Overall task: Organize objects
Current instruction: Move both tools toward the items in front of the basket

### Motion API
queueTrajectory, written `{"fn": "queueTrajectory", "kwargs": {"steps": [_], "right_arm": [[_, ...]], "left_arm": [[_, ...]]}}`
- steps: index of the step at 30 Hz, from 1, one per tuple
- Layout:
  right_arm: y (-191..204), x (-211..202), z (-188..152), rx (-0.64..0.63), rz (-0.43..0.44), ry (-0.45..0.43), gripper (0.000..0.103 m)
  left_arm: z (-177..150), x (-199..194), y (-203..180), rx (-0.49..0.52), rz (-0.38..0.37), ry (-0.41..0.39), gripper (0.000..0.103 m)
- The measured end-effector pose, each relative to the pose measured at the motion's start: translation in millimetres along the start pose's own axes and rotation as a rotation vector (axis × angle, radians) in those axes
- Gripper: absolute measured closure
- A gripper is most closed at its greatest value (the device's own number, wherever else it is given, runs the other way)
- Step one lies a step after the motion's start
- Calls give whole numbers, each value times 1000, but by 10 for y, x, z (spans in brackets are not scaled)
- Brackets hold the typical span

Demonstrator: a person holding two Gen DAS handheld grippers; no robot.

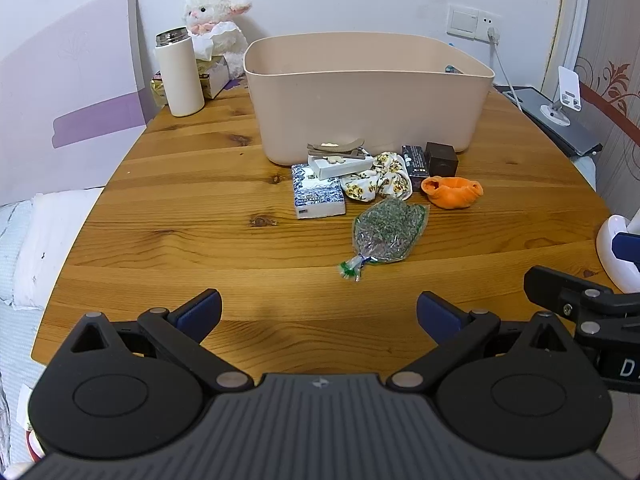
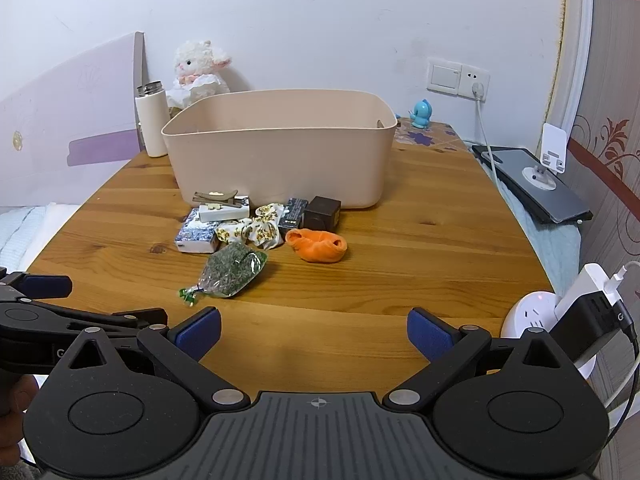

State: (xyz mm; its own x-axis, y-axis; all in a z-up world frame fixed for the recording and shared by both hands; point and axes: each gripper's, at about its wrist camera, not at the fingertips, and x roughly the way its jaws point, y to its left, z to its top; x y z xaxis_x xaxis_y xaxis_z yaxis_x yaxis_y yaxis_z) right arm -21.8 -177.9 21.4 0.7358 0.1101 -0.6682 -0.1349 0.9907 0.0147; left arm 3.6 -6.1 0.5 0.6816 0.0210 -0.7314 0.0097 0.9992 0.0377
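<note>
A beige plastic bin (image 1: 368, 96) (image 2: 280, 148) stands on the wooden table (image 1: 200, 216) (image 2: 420, 248). In front of it lies a cluster: a blue-white tissue pack (image 1: 317, 197) (image 2: 197, 236), a white box (image 1: 340, 165) (image 2: 224, 210) with hair clips on top, a floral scrunchie (image 1: 380, 178) (image 2: 256, 230), a dark carton (image 1: 415, 162) (image 2: 294, 212), a dark brown cube box (image 1: 441, 159) (image 2: 322, 213), an orange cloth (image 1: 452, 192) (image 2: 318, 245) and a clear bag of green herbs (image 1: 388, 232) (image 2: 232, 270). My left gripper (image 1: 319, 314) and right gripper (image 2: 314, 332) are open and empty, near the table's front edge.
A white thermos (image 1: 180, 74) (image 2: 152, 122) and a plush lamb (image 1: 216, 20) (image 2: 198, 70) stand at the back left. A laptop with a phone stand (image 2: 536, 184) lies at the right. A white power hub with plugs (image 2: 536, 316) sits at the front right. A blue figurine (image 2: 422, 114) stands behind the bin.
</note>
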Motion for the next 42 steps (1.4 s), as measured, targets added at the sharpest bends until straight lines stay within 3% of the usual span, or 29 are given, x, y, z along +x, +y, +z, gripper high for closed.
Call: {"fn": "queueTrajectory", "kwargs": {"steps": [42], "right_arm": [[-54, 190, 65, -7, 3, 38, 2]], "left_arm": [[82, 204, -28, -6, -27, 43, 0]]}}
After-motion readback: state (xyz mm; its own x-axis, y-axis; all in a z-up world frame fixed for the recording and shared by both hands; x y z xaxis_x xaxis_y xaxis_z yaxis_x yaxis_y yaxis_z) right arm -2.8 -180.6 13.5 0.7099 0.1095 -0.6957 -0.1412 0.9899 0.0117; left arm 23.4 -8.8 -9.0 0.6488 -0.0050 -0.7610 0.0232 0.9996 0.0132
